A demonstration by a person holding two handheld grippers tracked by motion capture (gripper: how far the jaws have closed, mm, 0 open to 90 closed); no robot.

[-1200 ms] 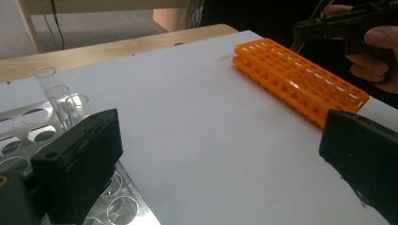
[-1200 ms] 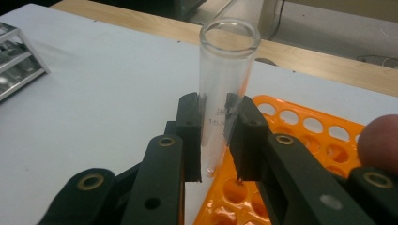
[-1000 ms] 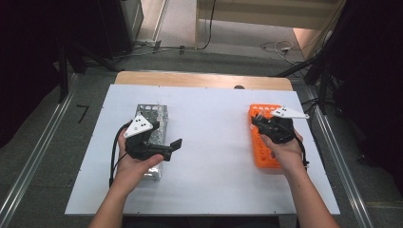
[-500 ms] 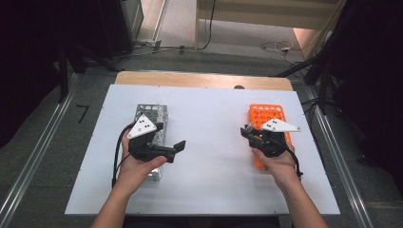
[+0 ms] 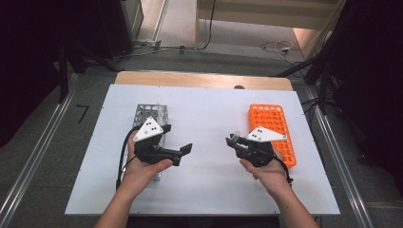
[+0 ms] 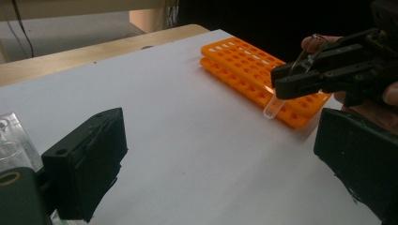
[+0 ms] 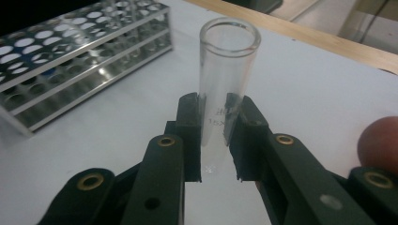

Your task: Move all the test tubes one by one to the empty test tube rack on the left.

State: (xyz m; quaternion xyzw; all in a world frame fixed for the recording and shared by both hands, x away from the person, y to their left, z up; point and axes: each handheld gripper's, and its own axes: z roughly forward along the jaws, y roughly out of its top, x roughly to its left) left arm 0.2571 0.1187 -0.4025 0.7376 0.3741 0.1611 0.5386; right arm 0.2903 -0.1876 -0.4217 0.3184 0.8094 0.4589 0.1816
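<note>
Beside the right tool — orange rack (metal rack opposite)

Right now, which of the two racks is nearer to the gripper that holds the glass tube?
The orange rack: the right gripper with the tube is just beside it. The metal rack stands far across the table, by the left gripper.

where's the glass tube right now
The glass tube is clamped in the right gripper, held above the white table just left of the orange rack.
</note>
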